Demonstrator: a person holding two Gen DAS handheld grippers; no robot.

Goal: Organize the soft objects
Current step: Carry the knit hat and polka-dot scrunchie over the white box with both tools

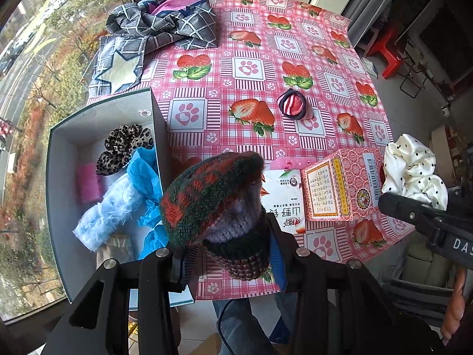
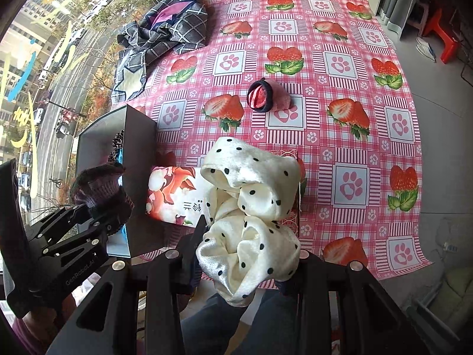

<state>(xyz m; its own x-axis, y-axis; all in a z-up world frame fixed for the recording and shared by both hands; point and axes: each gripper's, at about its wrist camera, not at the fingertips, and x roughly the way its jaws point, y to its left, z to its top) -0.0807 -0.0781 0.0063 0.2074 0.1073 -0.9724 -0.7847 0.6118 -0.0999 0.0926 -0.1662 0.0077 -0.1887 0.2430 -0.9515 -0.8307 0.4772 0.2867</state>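
My left gripper (image 1: 233, 254) is shut on a knitted red, green and lilac piece (image 1: 212, 198), held above the table's near edge just right of the open grey box (image 1: 59, 153). The box holds a leopard scrunchie (image 1: 124, 148), a pale blue fluffy piece (image 1: 109, 210), blue tissue and a pink roll. My right gripper (image 2: 245, 251) is shut on a white satin scrunchie with black dots (image 2: 251, 216), also visible in the left wrist view (image 1: 414, 174). A rolled pink striped sock (image 1: 292, 108) lies mid-table, seen also in the right wrist view (image 2: 266, 94).
A grey checked cloth heap (image 1: 159, 26) lies at the far left corner. Two flat paper packs (image 1: 340, 189) lie on the strawberry tablecloth (image 1: 295, 44) near the front edge. A window runs along the left; a red stool (image 1: 387, 50) stands on the floor to the right.
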